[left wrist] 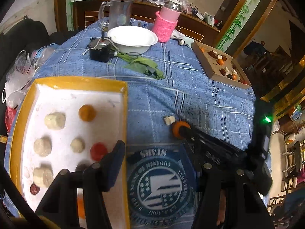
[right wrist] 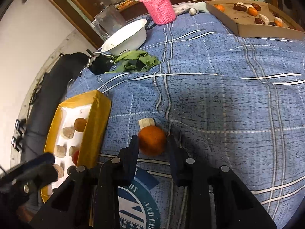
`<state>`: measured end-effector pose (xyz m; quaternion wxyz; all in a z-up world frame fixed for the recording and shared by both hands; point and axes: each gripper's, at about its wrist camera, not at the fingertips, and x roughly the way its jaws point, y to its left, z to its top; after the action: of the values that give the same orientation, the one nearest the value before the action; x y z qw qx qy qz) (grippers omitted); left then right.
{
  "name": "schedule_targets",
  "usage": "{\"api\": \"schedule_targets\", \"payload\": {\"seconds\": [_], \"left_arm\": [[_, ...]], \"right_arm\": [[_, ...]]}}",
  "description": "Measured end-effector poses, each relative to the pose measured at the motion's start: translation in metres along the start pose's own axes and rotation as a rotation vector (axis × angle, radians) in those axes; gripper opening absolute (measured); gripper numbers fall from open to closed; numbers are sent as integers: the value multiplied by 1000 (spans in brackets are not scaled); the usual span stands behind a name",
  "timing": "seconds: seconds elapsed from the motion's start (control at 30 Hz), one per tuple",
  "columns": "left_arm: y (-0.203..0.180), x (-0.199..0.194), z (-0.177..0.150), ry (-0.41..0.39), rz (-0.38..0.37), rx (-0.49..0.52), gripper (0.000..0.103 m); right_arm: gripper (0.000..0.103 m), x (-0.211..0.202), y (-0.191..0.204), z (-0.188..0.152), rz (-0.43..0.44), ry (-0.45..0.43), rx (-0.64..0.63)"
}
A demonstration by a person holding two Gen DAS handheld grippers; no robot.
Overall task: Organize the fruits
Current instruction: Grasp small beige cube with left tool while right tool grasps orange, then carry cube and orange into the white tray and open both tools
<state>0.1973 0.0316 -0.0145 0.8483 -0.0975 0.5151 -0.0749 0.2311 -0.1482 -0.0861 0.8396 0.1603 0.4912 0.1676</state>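
Along the left edge of the table, a yellow-rimmed tray [left wrist: 80, 82] is sitting on the blue checked cloth [left wrist: 190, 95]. Its white floor is carrying pale lumps [left wrist: 55, 120], an orange ball [left wrist: 87, 113] toward its far right corner, a red piece [left wrist: 98, 151] by its right rim and a dark one lower down. The left gripper [left wrist: 152, 164] is hovering at the near edge of the table with its fingers spread wide and nothing between them: one finger [left wrist: 114, 164] is hanging over the tray's right rim, the other over the round printed emblem [left wrist: 160, 185] on the cloth.

Right of the tray, out on the middle of the cloth, an orange fruit [right wrist: 152, 140] is resting on the fabric, with a small pale chunk [right wrist: 146, 123] lying just beyond it; whether the two are touching cannot be told. The right gripper [right wrist: 151, 145] is straddling this fruit, one finger [right wrist: 133, 148] on each side and close against it, though whether the pads are actually pressing on the skin cannot be told. From the left wrist camera the same gripper is reaching in from the right, its tips covering part of the fruit.

Toward the far edge, a white bowl [left wrist: 133, 38], a clear mug [left wrist: 118, 13], green leaves [left wrist: 143, 64] and a pink knitted holder [left wrist: 165, 28] are standing. At the far right corner a cardboard tray [right wrist: 266, 32] is holding brown, orange and white pieces.
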Motion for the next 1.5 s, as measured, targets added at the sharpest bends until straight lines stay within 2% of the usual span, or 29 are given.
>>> {"api": "schedule_targets", "payload": {"seconds": [0.1, 0.2, 0.37, 0.47, 0.63, 0.83, 0.93, 1.03, 1.27, 1.43, 1.5], "left_arm": [[-10, 13, 8, 28, 0, 16, 61], [-25, 33, 17, 59, 14, 38, 61], [-40, 71, 31, 111, 58, 36, 61], [-44, 89, 35, 141, 88, 29, 59], [-46, 108, 36, 170, 141, 17, 39], [-49, 115, 34, 163, 125, 12, 26], [-53, 118, 33, 163, 122, 20, 24], [-52, 111, 32, 158, 115, 17, 24], [-29, 49, 12, 99, 49, 8, 24], [10, -5, 1, 32, 26, -40, 24], [35, -25, -3, 3, 20, -72, 24]], "right_arm": [[28, -20, -15, 3, 13, -51, 39], [28, -37, -30, 5, -50, -97, 78], [28, -45, -48, 8, -108, -114, 118], [28, -45, -54, 9, -91, -97, 137], [28, -44, -54, 10, -77, -95, 145], [28, -45, -52, 9, -64, -95, 141], [28, -45, -50, 9, -62, -97, 135], [28, -45, -50, 9, -55, -100, 133], [28, -42, -36, 7, -24, -94, 87], [28, -36, -6, 0, 28, -72, -8], [27, -34, 9, -4, 87, -50, -37]]}}
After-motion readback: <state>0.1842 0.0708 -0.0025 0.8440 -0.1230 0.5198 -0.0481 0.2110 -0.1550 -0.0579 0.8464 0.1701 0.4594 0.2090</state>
